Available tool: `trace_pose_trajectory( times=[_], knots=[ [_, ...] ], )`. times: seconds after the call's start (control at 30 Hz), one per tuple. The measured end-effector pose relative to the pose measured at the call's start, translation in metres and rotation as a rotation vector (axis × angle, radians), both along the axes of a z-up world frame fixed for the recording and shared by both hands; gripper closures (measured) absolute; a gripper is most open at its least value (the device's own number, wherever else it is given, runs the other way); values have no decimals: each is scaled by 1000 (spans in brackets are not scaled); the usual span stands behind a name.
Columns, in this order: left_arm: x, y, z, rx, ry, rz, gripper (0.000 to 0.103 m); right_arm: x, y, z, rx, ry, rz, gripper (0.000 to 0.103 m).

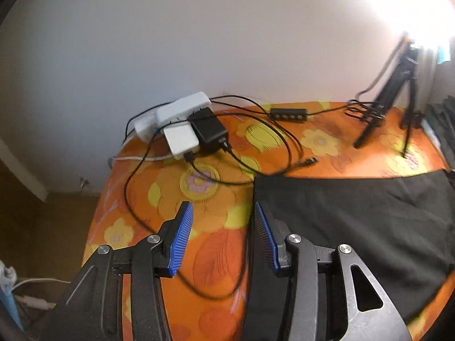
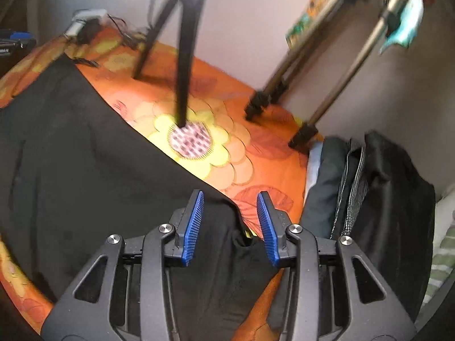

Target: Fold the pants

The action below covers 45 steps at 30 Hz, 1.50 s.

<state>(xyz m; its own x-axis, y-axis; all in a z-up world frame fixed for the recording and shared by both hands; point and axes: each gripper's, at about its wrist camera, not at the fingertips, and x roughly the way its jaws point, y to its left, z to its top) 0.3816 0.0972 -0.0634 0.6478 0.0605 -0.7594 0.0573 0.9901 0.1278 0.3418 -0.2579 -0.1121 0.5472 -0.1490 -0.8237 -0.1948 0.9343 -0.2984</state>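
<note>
Black pants (image 1: 355, 216) lie flat on the orange flowered cloth (image 1: 216, 244) that covers the table. In the left wrist view my left gripper (image 1: 223, 209) is open over the cloth at the pants' left edge, with only a thin black cable between its blue pads. In the right wrist view the same pants (image 2: 71, 164) spread to the left. My right gripper (image 2: 230, 199) is open above their right corner; the fabric lies under the gap and the pads do not press on it.
Power strips, chargers (image 1: 196, 130) and looping black cables (image 1: 270, 153) crowd the far left of the table. A small black tripod (image 2: 182, 42) stands on the cloth, and a larger tripod (image 2: 327, 65) stands behind it. A pile of dark clothes (image 2: 369, 187) sits at the right.
</note>
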Motion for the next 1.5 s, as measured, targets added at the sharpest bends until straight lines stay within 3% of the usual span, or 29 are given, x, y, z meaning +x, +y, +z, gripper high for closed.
trace_pose_trajectory(
  times=[0.1,0.23,0.53,0.67,0.8,0.93,1.0,1.07,1.23,1.37,1.5],
  knots=[
    [-25,4,-4,-33,27,-40,59,-14,20,14,45,-21,53,62],
    [-59,2,-18,-65,76,-70,59,-48,67,25,148,-4,219,62],
    [-122,-25,-33,-130,83,-187,59,-105,140,15,181,89,437,62],
    [-131,-38,-41,-137,93,-232,64,-107,153,6,183,113,425,62],
    [-134,-43,-51,-211,112,-251,64,-102,168,-5,208,142,414,62],
    [-135,-55,-56,-225,126,-288,64,-100,187,-20,127,162,455,64],
    [-136,-61,-56,-234,125,-312,64,-96,188,-23,119,177,449,90],
    [-137,-67,-56,-244,127,-332,64,-89,183,-23,157,191,416,95],
    [-132,-76,-59,-294,144,-364,64,-74,167,-13,278,207,349,97],
    [-127,-83,-60,-355,169,-402,64,-73,165,-12,316,221,341,97],
    [-122,-95,-65,-345,179,-420,64,-73,164,-11,332,223,340,97]
  ],
)
